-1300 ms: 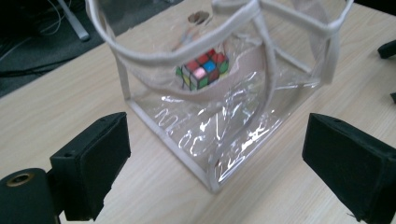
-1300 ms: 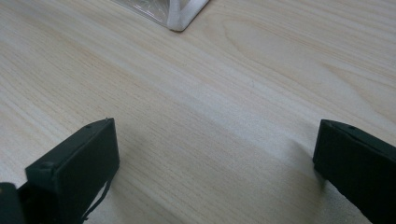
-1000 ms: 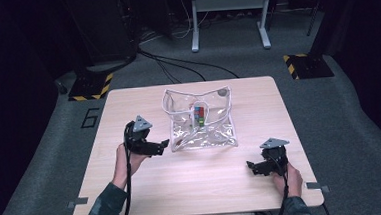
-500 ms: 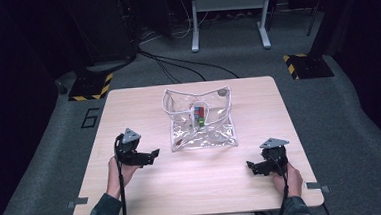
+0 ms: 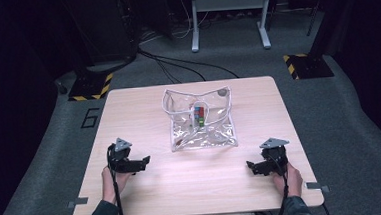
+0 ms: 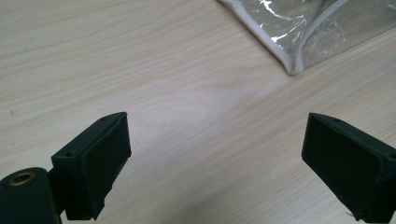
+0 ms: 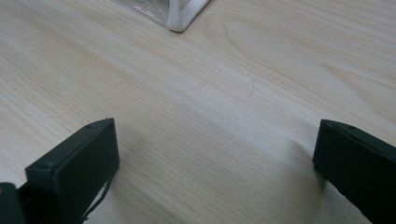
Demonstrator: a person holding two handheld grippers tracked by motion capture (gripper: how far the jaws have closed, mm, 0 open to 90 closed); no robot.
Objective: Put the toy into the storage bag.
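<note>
A clear plastic pouch (image 5: 201, 121) with white piping lies in the middle of the wooden table (image 5: 143, 105); a small stack of coloured blocks (image 5: 199, 115) shows inside it. My left gripper (image 5: 143, 162) rests low over the table's front left, open, with nothing between its jaws; a corner of the pouch (image 6: 299, 46) lies ahead of it. My right gripper (image 5: 251, 167) sits at the front right, open and empty too, with a white pouch corner (image 7: 180, 16) ahead.
A small grey round object (image 5: 222, 91) lies at the pouch's far right corner. Bare wood stretches between the two grippers. Beyond the table are dark equipment, floor cables, a metal stand (image 5: 228, 15) and yellow-black striped bases (image 5: 90, 87).
My left gripper has drawn back from beside the pouch toward the table's front left edge. The right gripper has stayed where it was.
</note>
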